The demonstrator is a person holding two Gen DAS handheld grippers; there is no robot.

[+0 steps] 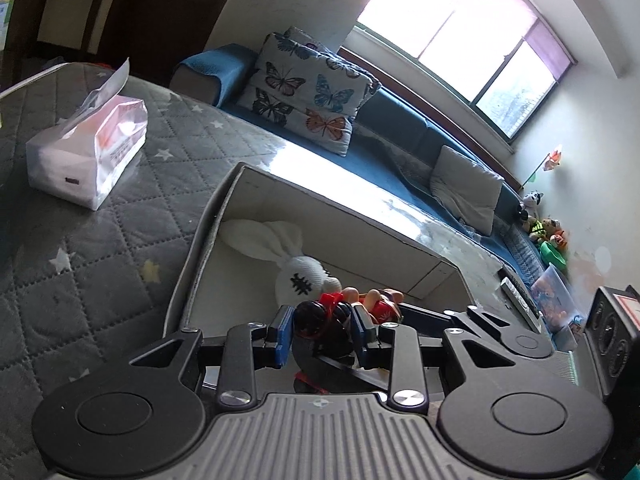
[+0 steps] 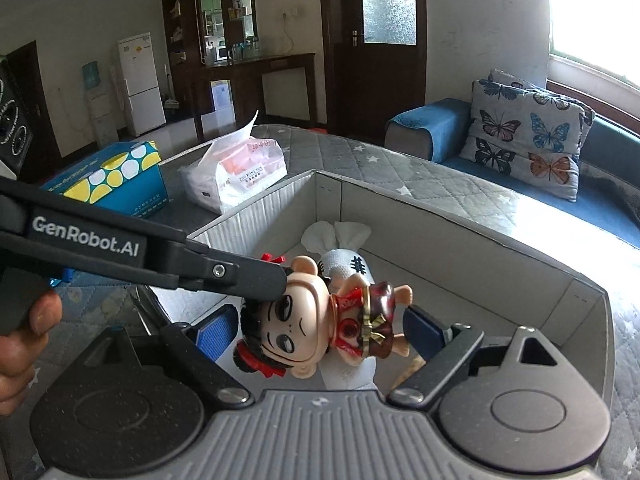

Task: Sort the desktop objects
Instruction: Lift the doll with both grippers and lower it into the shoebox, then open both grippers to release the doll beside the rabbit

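A small doll [image 2: 320, 320] with black hair, a big pale head and red clothes hangs over an open grey-white cardboard box [image 2: 440, 220]. My left gripper [image 1: 322, 336] is shut on the doll's head [image 1: 320, 316], its blue pads pressed to either side. In the right wrist view one black finger [image 2: 248, 278] of that gripper reaches in from the left onto the head. My right gripper [image 2: 320, 332] stands wide open, its blue pads well apart on either side of the doll and not touching it. A white plush rabbit [image 1: 300, 276] lies on the box [image 1: 340, 232] floor.
A tissue pack [image 2: 236, 176] and a teal box with yellow and white dots [image 2: 116, 184] sit on the grey star-quilted tabletop [image 1: 100, 240] left of the box. A blue sofa with a butterfly cushion [image 2: 524, 136] runs behind. A hand [image 2: 24, 344] holds the left gripper.
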